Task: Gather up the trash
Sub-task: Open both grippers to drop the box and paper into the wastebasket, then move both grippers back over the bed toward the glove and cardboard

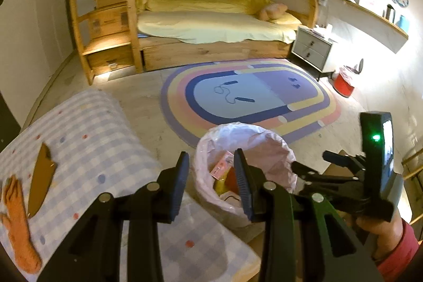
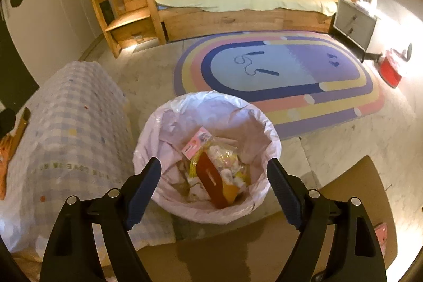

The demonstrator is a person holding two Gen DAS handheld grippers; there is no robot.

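While both grippers hang over the trash bin (image 2: 169,112), the left gripper (image 1: 211,181) is partly apart and the right gripper (image 2: 214,189) is wide apart, both holding nothing. A snack packet (image 2: 224,165) lies inside the bin, beside the checked tablecloth (image 2: 68,123).

Round bin's thin pink plastic liner (image 2: 169,118): crinkled, slightly glossy. Inside, clear glossy plastic bag of sweets (image 2: 227,163); pink printed card header (image 2: 197,142); smooth orange-red box (image 2: 214,181). Blue-and-white checked tablecloth (image 2: 68,123): soft matt cloth. Oval pastel striped rug (image 2: 290,86): flat matt weave. Bunk bed's frame (image 2: 238,17): pale varnished wood. Black gripper fingers (image 2: 144,186): matt plastic, ribbed pads, shiny metal pivot pins. Brown chair seat (image 2: 343,184): smooth, faint sheen.
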